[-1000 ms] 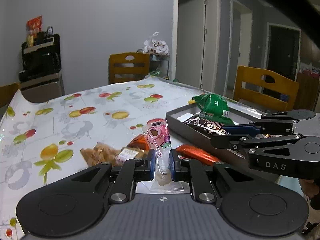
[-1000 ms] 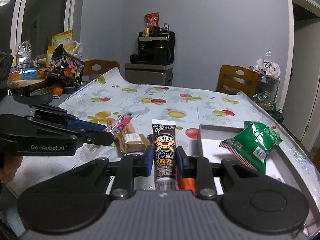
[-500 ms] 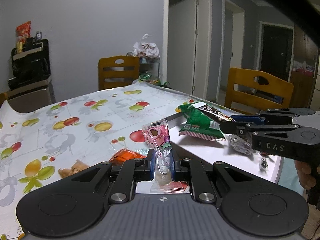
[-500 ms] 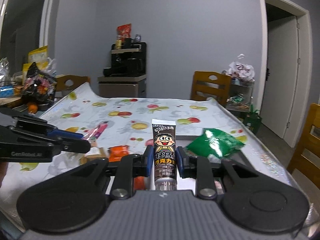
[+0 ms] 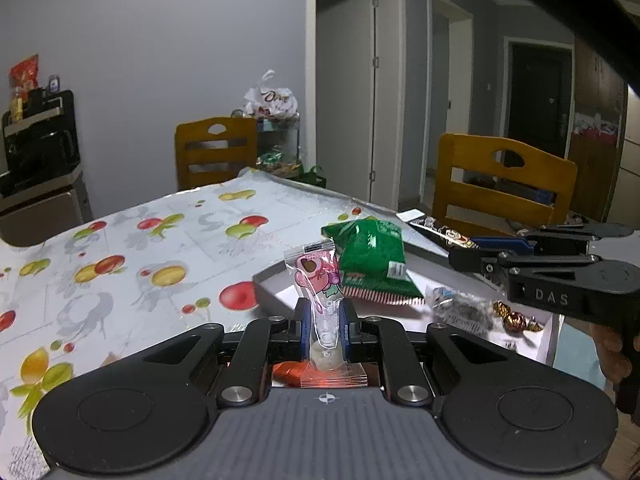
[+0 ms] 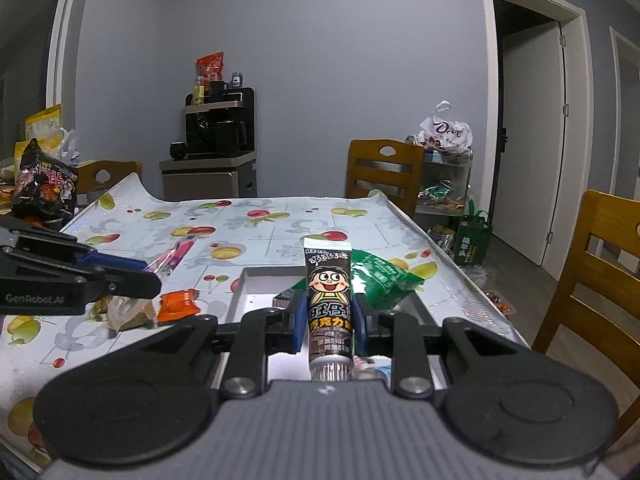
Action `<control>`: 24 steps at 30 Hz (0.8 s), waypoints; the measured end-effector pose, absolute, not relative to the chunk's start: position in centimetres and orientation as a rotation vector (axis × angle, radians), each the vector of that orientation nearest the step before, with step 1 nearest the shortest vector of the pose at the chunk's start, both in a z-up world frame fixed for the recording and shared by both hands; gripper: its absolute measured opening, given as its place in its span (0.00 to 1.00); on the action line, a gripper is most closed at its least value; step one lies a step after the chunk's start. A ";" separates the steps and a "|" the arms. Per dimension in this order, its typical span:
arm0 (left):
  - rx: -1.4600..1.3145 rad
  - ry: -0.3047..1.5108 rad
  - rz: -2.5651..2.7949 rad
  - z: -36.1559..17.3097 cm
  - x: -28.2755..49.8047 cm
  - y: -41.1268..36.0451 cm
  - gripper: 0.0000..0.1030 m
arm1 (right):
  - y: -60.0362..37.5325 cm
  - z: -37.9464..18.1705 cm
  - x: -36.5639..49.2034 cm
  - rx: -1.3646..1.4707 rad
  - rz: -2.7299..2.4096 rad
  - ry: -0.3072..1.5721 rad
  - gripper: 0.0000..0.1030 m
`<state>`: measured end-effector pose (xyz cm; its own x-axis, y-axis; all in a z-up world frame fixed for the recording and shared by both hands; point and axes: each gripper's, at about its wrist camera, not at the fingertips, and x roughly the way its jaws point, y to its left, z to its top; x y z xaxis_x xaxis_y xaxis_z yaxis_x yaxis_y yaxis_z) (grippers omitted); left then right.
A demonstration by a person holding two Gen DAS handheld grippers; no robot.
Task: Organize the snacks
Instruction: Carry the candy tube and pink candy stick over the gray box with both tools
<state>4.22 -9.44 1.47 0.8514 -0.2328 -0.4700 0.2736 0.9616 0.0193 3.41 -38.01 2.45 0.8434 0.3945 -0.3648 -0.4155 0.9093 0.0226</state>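
Snacks are held in both claws above the tabletop [image 6: 280,216]. Left claw [image 5: 325,322] is clamped on a pink-printed clear sachet [image 5: 320,280], upright between its pads. Right claw [image 6: 329,316] is clamped on a brown chocolate tube [image 6: 329,300], cap toward the camera. Just beyond both claws lies the grey tray [image 6: 256,280], already holding a green packet [image 5: 372,260] and wrapped candies [image 5: 516,318], likely the drop point.

Black left gripper [image 5: 325,322], blue pads; right gripper [image 6: 328,322] alike; silver screws.
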 end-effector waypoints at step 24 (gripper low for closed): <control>-0.005 0.520 -0.204 0.8 12.3 -11.5 0.16 | -38.4 1.1 6.6 -0.028 0.388 0.441 0.23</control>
